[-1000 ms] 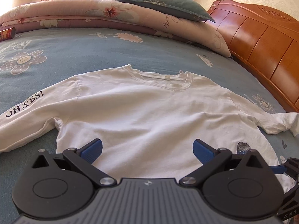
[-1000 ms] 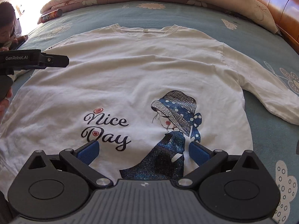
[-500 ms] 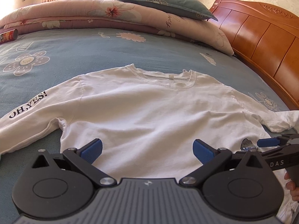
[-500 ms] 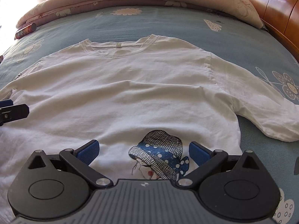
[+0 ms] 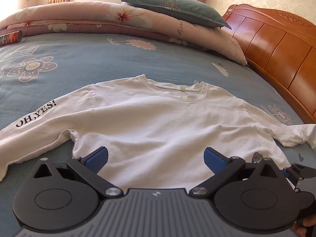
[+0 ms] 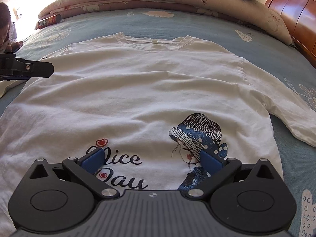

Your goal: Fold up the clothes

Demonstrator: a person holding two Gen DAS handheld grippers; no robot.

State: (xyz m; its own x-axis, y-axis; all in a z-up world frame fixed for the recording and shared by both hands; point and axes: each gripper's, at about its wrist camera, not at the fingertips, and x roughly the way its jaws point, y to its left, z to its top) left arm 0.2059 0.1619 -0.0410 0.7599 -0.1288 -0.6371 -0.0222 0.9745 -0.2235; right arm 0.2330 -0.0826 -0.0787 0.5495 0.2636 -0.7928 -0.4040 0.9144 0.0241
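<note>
Here the white T-shirt [image 6: 150,90] lies spread flat on the bed [image 5: 118,59], front side up, with its collar toward the far edge where the rolled quilt [image 5: 110,21] and the green pillow [image 5: 177,7] are stacked, and its hem toward the near edge. Both sleeves are stretched out to the sides, one toward the wooden headboard [image 5: 276,45], the other, with the words "OH,YES!", toward the opposite edge. No part of the shirt is turned over another part, so it lies fully open; one moment cannot tell if this is a shirt laid out for folding or one opened again.

The left gripper [image 5: 156,157] hangs above the lower body of the shirt, its jaws wide apart and holding nothing. The right gripper [image 6: 151,159] hangs above the printed "Nice Day" and the girl with a hat, also spread wide and empty. I think both are kept low and near the hem side because from there each one can reach an edge of the cloth, and the wide jaws suit pinching thin fabric.

The flat layout probably serves neat folding, since a smooth shirt gives straight lines. The cloth has soft wrinkles across the chest, so it may slide or bunch on the sheet when it is pulled.

A snack can [image 6: 49,20] lies near the far corner, well apart from the shirt
</note>
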